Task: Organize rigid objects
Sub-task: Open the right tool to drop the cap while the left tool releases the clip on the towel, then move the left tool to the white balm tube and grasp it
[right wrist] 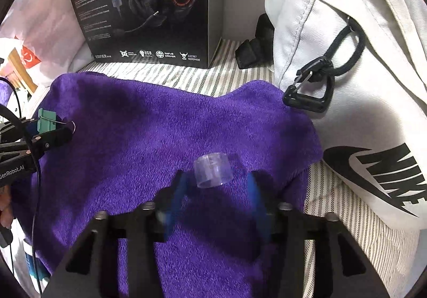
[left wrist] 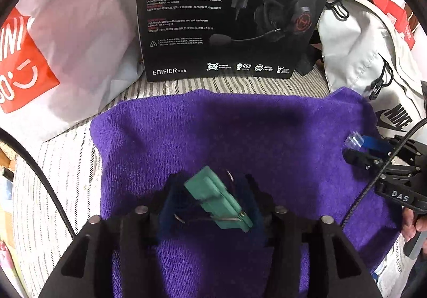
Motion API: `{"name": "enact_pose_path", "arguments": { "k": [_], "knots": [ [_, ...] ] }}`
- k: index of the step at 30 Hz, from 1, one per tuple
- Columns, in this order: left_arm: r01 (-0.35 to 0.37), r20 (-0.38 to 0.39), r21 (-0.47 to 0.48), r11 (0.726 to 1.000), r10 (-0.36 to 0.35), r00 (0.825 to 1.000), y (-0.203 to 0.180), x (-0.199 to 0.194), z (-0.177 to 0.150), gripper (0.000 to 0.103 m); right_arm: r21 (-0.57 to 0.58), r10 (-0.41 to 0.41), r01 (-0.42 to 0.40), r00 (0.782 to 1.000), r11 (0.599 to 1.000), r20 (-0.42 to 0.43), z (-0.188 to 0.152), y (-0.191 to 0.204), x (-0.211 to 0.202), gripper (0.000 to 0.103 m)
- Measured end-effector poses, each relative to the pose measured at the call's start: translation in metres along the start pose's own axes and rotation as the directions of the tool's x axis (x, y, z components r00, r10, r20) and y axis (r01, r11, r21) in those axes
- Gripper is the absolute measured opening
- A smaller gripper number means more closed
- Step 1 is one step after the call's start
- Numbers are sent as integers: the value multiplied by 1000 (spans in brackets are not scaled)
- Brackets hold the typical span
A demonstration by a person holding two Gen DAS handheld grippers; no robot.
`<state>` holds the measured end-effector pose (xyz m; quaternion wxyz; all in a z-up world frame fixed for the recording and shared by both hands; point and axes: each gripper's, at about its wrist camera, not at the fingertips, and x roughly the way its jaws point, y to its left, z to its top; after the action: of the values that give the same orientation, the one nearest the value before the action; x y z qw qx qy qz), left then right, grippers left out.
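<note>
Green clip [left wrist: 220, 200] lying on the purple towel [left wrist: 240, 124], right between the open left claw [left wrist: 210, 199], long side slanted across the gap. Clear ring [right wrist: 213, 170] just past the open right claw [right wrist: 216, 191], not gripped. Each claw nearest its own thing.

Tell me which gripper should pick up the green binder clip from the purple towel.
Left. The green binder clip lies between the left gripper fingers, while the right gripper sits across the towel around a clear ring.
</note>
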<state>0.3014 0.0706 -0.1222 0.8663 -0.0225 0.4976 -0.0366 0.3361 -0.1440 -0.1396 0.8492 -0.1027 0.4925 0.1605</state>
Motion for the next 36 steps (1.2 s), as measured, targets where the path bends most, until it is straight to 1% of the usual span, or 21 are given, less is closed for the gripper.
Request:
{"name": "enact_pose_path", "arguments": {
  "k": [1, 3, 7, 12, 19, 20, 24, 26, 32, 36],
  "knots": [
    [-7, -1, 0, 1000, 7, 1000, 0, 0, -1, 54, -1, 3, -3, 1000, 1000, 4, -1, 0, -2, 54],
    [-11, -2, -2, 1000, 11, 1000, 0, -1, -5, 55, -2, 5, -5, 1000, 1000, 5, -2, -2, -6, 55],
    [-18, -10, 9, 1000, 18, 1000, -1, -5, -11, 62, 2, 11, -11, 1000, 1000, 4, -7, -4, -12, 56],
    [-31, -17, 25, 999, 31, 999, -5, -11, -21, 62, 13, 20, -20, 1000, 1000, 17, -18, -6, -26, 57],
    [-42, -4, 28, 999, 42, 999, -8, -26, -32, 65, 53, 42, -45, 998, 998, 48, -30, -10, -48, 57],
    [-54, 6, 26, 998, 54, 999, -9, -29, -34, 65, 63, 46, -50, 997, 997, 54, -35, -11, -55, 57],
    [-67, 24, 36, 997, 67, 997, -10, -48, -45, 65, 92, 67, -73, 995, 993, 73, -50, -13, -73, 57],
    [-72, 35, 37, 997, 71, 997, -11, -59, -52, 65, 99, 65, -73, 994, 992, 84, -58, -14, -84, 57],
    [-14, 60, 0, 1000, 14, 998, -13, -96, -86, 65, 122, 76, -89, 991, 989, 111, -85, -18, -116, 57],
    [34, 46, -35, 999, -32, 998, -18, -109, -115, 65, 127, 77, -93, 989, 988, 125, -102, -18, -135, 57]
  ]
}}
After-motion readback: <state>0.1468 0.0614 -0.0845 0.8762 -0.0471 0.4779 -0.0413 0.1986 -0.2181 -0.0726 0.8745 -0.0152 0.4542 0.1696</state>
